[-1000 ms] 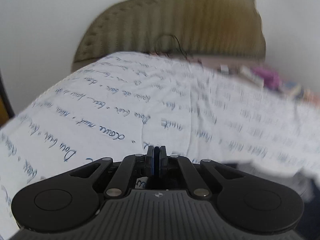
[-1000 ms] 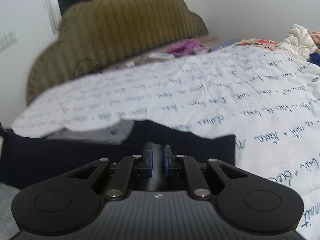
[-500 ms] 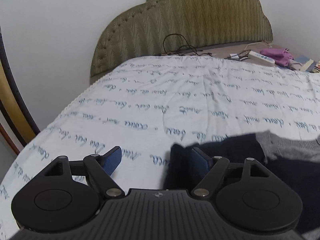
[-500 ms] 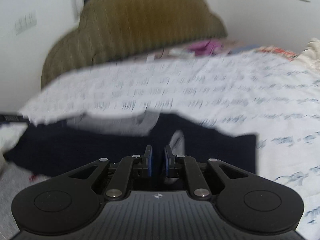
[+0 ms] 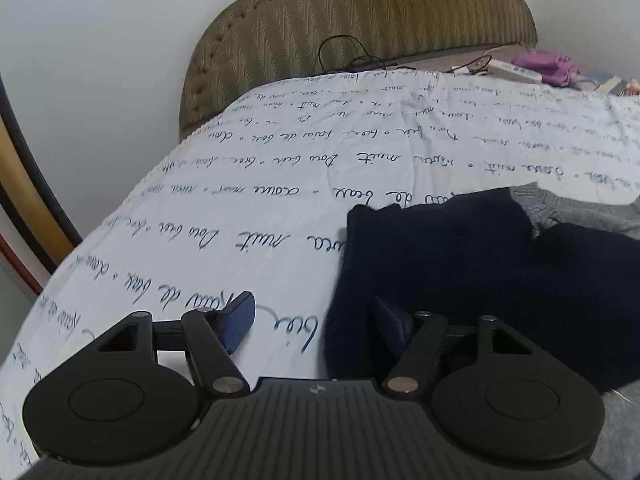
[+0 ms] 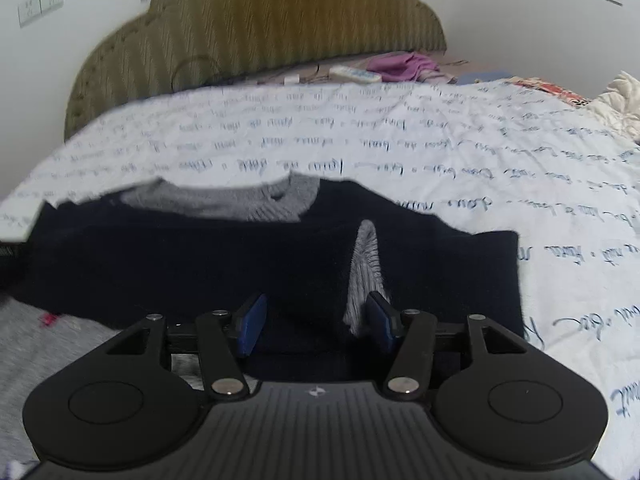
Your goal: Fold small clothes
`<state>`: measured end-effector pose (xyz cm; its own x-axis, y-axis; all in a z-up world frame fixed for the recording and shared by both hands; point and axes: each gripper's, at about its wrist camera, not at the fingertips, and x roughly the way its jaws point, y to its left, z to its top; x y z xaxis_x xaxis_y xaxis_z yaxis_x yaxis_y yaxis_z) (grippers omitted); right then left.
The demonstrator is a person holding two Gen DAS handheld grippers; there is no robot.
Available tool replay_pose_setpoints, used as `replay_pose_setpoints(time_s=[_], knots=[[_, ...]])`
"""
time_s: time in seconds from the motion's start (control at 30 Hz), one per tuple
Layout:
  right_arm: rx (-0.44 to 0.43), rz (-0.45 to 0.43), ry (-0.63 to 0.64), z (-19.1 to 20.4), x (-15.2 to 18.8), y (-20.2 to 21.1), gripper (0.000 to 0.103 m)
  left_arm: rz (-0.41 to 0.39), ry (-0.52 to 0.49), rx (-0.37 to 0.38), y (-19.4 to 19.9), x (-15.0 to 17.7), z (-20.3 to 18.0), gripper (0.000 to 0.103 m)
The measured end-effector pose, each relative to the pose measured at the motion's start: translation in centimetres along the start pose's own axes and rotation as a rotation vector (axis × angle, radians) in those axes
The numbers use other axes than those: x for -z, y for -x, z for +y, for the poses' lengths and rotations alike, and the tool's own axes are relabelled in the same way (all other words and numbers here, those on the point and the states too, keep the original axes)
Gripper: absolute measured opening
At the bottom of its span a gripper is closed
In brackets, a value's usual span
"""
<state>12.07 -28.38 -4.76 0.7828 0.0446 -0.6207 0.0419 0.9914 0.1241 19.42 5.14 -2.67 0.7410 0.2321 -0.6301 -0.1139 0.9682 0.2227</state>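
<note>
The navy sweater (image 6: 240,264) with its grey ribbed collar (image 6: 256,200) lay flat on the white bedspread (image 5: 240,208) printed with blue handwriting, spread across the near part of the bed, its collar toward twelve o'clock where the olive padded headboard (image 5: 360,24) stood against the wall. In the left wrist view the sweater's edge (image 5: 460,272) ran from about one o'clock down to the middle of the frame, and the left gripper (image 5: 316,322) sat over that edge: its jaws stood well apart and were closing a little, the left blue pad (image 5: 238,322) over bare bedspread, the right one (image 5: 394,326) over the dark knit, with a fold of the sweater's edge between them but not pinched. In the right wrist view the right gripper (image 6: 316,322) hovered low over the sweater's body, its jaws opening, the fingers (image 6: 250,324) clear of the cloth on the left side; a grey ribbed cuff (image 6: 366,268) stood up just beside the right pad at about one o'clock, whether touching it I could not tell. At seven o'clock in that view lay a light grey piece of cloth (image 6: 60,344) with a small red mark. Near the headboard, at about one o'clock, sat a white power strip (image 6: 356,74) beside a bundle of purple cloth (image 6: 404,64), and a black cable (image 5: 348,54) looped against the headboard. Wall sockets (image 6: 40,4) showed at ten o'clock.
</note>
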Motion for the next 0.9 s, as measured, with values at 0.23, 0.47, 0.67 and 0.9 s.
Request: replay_pose_setpoints(time_s=[0.23, 0.47, 0.67, 0.9], knots=[[-0.04, -0.05, 0.018, 0.5, 1.4, 4.6, 0.072, -0.009, 0.022, 0.057, 4.3, 1.5, 1.1, 0.071], [-0.112, -0.045, -0.017, 1.4, 4.0, 7.6, 0.079, 0.031, 0.017, 0.118, 7.4, 4.7, 0.4, 0.075], [-0.135, -0.023, -0.022, 2.4, 5.8, 8.3, 0.081, 0.052, 0.0, 0.135, 8.7, 6.7, -0.3, 0.075], [-0.138, -0.014, -0.042, 2.6, 7.1, 9.1, 0.086, 0.077, -0.001, 0.152, 9.6, 8.1, -0.6, 0.075]])
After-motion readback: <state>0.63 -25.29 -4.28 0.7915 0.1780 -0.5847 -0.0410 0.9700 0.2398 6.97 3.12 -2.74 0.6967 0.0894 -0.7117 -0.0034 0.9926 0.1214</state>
